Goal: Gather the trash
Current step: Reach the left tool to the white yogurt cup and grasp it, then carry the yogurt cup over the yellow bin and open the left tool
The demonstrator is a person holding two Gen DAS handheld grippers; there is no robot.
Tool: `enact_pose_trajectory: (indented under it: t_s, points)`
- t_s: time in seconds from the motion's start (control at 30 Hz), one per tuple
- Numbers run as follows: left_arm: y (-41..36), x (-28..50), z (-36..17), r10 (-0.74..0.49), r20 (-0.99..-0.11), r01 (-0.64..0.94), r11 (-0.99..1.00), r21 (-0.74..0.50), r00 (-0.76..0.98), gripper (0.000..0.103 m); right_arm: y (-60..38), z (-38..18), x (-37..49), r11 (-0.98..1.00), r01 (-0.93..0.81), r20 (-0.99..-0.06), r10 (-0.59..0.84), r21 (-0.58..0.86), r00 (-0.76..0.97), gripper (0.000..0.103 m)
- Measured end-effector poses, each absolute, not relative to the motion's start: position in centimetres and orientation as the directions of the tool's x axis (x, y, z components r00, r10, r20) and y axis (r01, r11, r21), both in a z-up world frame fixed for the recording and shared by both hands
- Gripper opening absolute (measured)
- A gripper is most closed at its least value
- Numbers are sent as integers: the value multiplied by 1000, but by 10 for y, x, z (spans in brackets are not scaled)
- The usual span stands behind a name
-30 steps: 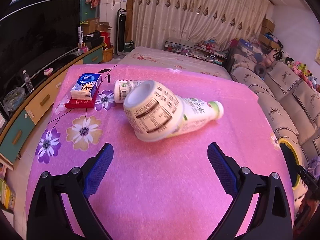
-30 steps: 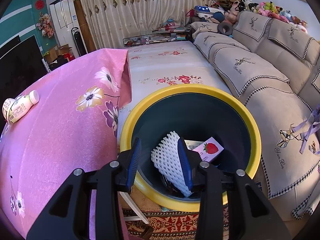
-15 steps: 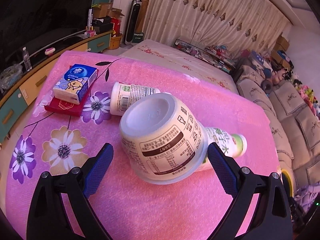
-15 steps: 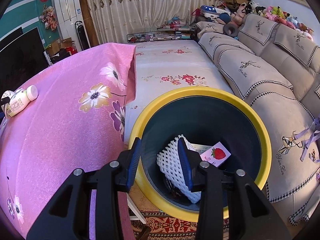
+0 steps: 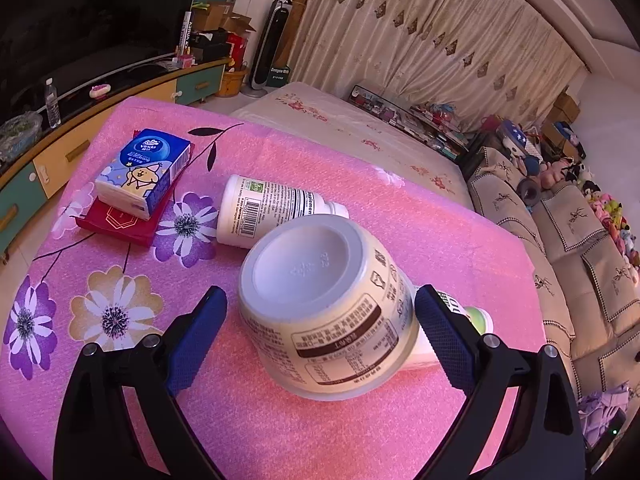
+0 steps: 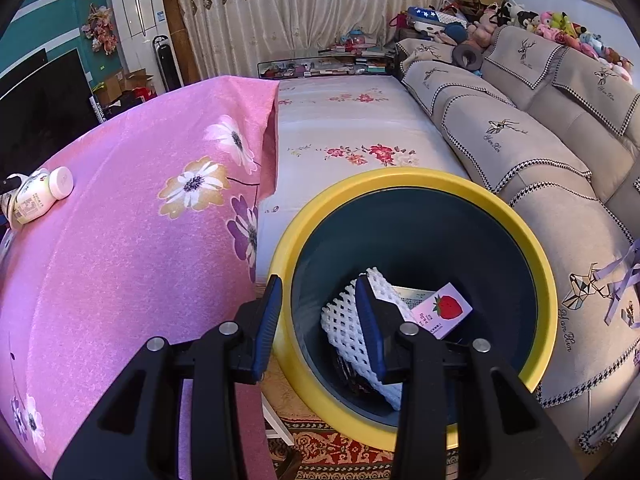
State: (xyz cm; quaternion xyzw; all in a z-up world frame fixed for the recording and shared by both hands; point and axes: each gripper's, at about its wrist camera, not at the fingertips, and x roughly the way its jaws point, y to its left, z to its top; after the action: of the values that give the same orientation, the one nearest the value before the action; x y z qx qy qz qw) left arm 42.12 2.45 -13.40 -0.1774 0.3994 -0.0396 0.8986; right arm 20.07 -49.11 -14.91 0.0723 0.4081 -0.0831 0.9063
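Left gripper has its jaws wide, straddling the base end of the drink bottle that lies on its side on the pink floral tablecloth; pads look clear of the label on both sides, though the right-hand pad is very close, can't rule out contact. Risks: the bottle is round and lying down, so uneven closing could roll or squirt it forward into the supplement bottle just behind. Gripping at the wide base leaves the neck and cap end cantilevered, so it may pivot on lift. Right gripper hangs over the near rim of the yellow-rimmed bin, jaws at a narrow gap with nothing between them; the foam fruit net and strawberry carton sit down inside the bin. If it stays there it partly blocks the drop path for the bottle.
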Motion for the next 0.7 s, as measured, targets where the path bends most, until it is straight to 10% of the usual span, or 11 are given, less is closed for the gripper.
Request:
enact_pose_trajectory:
  t_s: [0.7]
  points:
    - [-53, 305, -71, -233, -635, 166, 972, -165, 736, 84, -507, -140, 169, 962, 244, -720, -87, 118, 688, 36]
